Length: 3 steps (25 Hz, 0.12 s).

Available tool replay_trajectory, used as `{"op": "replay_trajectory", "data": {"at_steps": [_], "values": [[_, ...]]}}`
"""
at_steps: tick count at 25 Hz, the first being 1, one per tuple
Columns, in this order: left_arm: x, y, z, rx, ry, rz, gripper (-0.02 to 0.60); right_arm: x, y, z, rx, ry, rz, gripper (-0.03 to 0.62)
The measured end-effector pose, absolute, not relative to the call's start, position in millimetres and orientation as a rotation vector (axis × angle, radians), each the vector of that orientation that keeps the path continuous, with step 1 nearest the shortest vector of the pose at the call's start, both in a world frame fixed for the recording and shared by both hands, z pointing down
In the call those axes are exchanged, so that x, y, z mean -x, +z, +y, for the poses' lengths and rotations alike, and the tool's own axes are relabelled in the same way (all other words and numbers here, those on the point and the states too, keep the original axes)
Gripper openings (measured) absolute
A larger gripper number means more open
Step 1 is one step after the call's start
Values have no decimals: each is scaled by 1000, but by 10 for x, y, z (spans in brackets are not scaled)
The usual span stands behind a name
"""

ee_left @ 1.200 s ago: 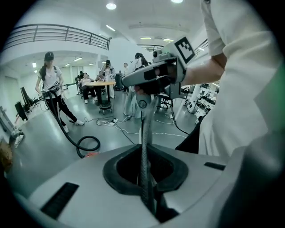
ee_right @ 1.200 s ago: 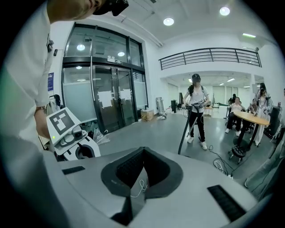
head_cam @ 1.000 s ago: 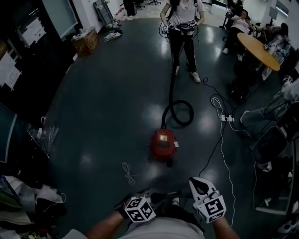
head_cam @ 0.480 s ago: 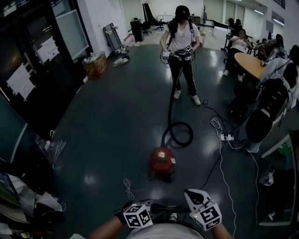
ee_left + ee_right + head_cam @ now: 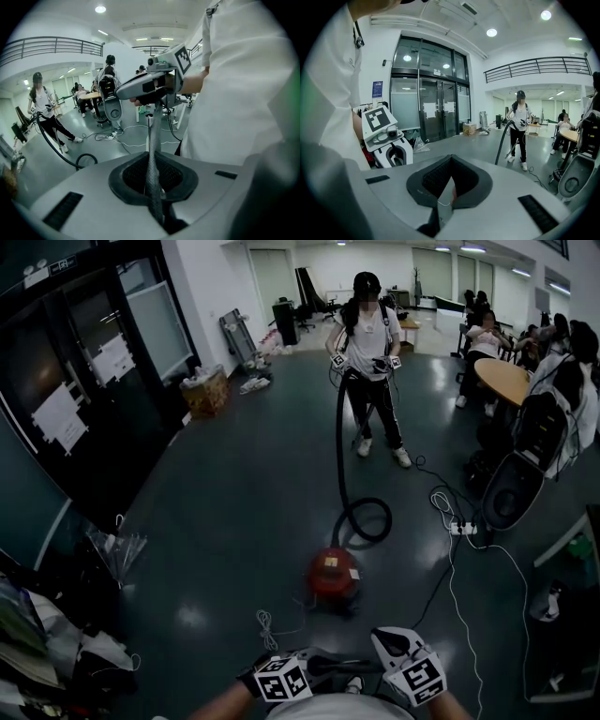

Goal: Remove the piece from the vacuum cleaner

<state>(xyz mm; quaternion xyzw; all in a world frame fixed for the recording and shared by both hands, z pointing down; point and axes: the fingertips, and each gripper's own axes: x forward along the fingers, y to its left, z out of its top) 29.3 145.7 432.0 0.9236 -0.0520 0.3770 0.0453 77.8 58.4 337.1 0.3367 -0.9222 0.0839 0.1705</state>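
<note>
The red vacuum cleaner (image 5: 335,577) stands on the dark floor a few steps ahead of me. Its black hose (image 5: 366,519) loops beside it and rises to a standing person (image 5: 372,352), who holds its far end. Both grippers hang close to my body at the bottom of the head view, well short of the vacuum. My left gripper (image 5: 323,665) points right, with its jaws (image 5: 152,154) pressed into one thin strip and nothing visible between them. The right gripper (image 5: 394,638) also has its jaws (image 5: 447,197) together and empty.
A power strip (image 5: 464,529) with trailing cables lies right of the vacuum, and a loose cord (image 5: 267,624) lies to its left. Further right are an office chair (image 5: 511,488) and a round table (image 5: 506,381) with seated people. A cardboard box (image 5: 208,390) and glass doors are on the left.
The head view has tilted up, so more of the room and the standing person show and the vacuum sits lower in the picture. Both grippers stay by my body.
</note>
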Motion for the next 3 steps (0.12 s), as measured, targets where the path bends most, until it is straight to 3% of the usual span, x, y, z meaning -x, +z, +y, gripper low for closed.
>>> {"op": "replay_trajectory", "data": {"at_steps": [3], "values": [[-351,4333,1504,-2816,1149,-168,26,-815,3373,638,-943,248,-2622,12]]}}
